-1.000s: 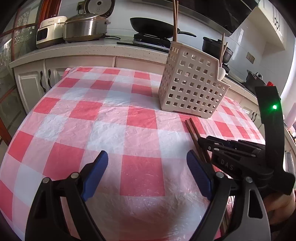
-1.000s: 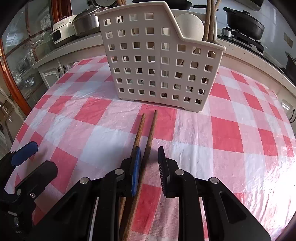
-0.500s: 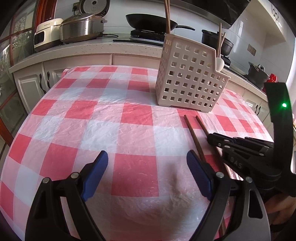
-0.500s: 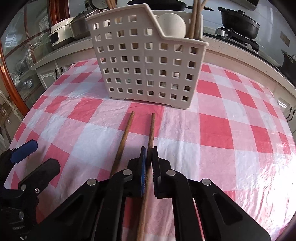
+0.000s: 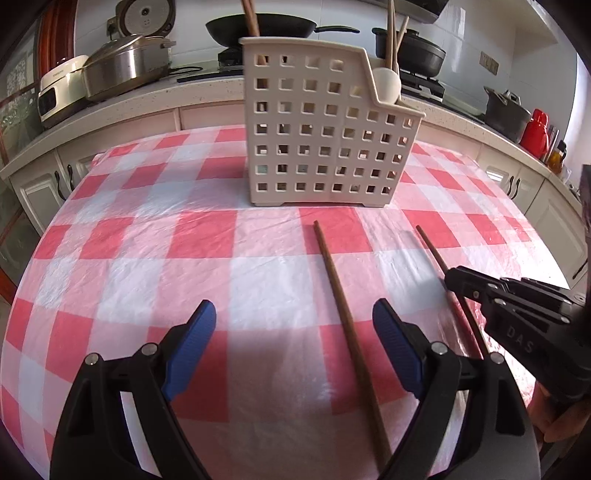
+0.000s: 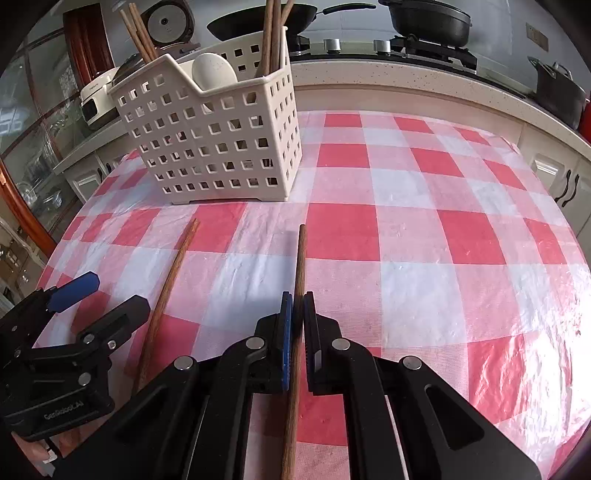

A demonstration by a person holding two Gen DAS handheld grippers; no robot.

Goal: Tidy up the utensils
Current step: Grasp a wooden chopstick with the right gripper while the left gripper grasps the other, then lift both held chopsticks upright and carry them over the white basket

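Note:
A white perforated utensil basket (image 5: 325, 129) stands on the red-and-white checked tablecloth (image 5: 147, 258); it holds chopsticks and a pale spoon. It also shows in the right wrist view (image 6: 218, 144). My right gripper (image 6: 298, 306) is shut on one brown chopstick (image 6: 300, 266), which points forward. A second chopstick (image 6: 170, 288) lies on the cloth to its left. In the left wrist view my left gripper (image 5: 293, 325) is open, and that loose chopstick (image 5: 343, 314) lies between its fingers, near the right one. The held chopstick (image 5: 434, 254) and the right gripper (image 5: 458, 280) are at right.
A kitchen counter runs behind the table with a rice cooker (image 5: 147, 18), a steel pot (image 5: 125, 62), a black pan (image 5: 273, 26) and dark pots (image 5: 413, 51). A red bottle (image 5: 535, 129) stands at far right. The table's edges fall away left and right.
My right gripper has closed on the right-hand chopstick and drawn it away from the other, so the two now lie apart. The left gripper has swung right over the loose chopstick.

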